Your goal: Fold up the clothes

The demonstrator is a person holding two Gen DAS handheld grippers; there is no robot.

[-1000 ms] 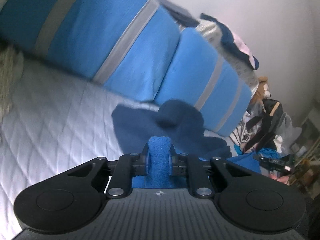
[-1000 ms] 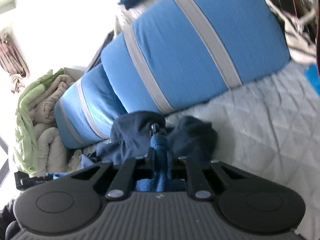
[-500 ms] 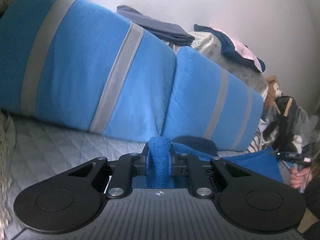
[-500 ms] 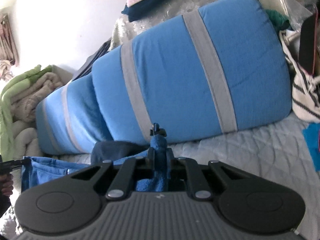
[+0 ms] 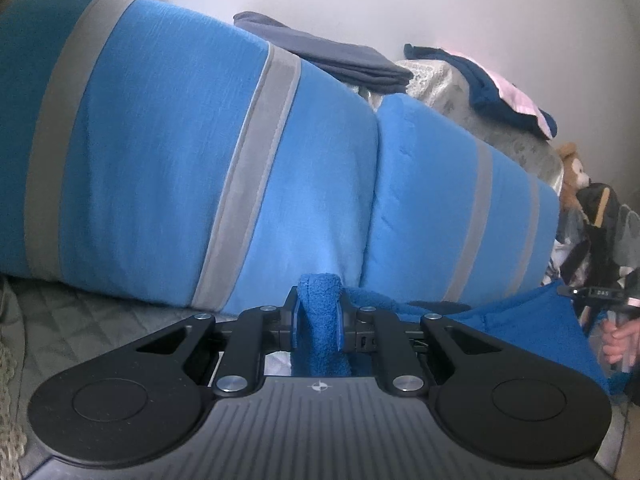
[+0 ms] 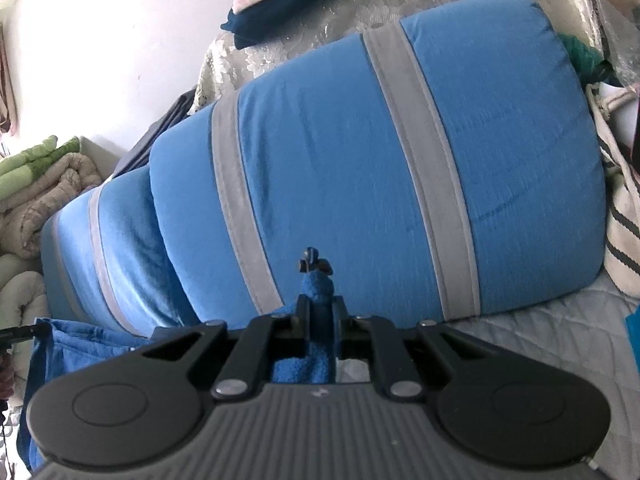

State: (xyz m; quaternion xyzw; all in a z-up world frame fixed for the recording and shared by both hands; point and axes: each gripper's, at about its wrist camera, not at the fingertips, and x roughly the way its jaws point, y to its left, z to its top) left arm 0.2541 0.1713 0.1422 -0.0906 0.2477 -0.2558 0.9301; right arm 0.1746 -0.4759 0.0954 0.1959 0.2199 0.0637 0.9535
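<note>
A blue fleece garment (image 5: pixel 516 320) is stretched between both grippers above the quilted bed. My left gripper (image 5: pixel 319 312) is shut on a thick fold of it, which bulges up between the jaws. In the left wrist view the cloth runs off to the right, where the right gripper's tip and a hand (image 5: pixel 618 340) hold its far corner. My right gripper (image 6: pixel 318 312) is shut on another bunch of the same blue garment (image 6: pixel 80 344), with a small zip pull (image 6: pixel 310 260) sticking out above the jaws. The cloth sags away to the lower left there.
Two big blue cushions with grey stripes (image 5: pixel 192 152) (image 6: pixel 380 160) lean against the wall behind the quilted bed cover (image 6: pixel 540 340). Folded dark clothes (image 5: pixel 332 56) lie on top. Rolled blankets (image 6: pixel 36 184) stand at the left, bags and a soft toy (image 5: pixel 572 172) at the right.
Both grippers have risen and tilted up with the garment. The dark blue heap on the bed has dropped below view, the cloth now hangs taut, and the cushions fill both views.
</note>
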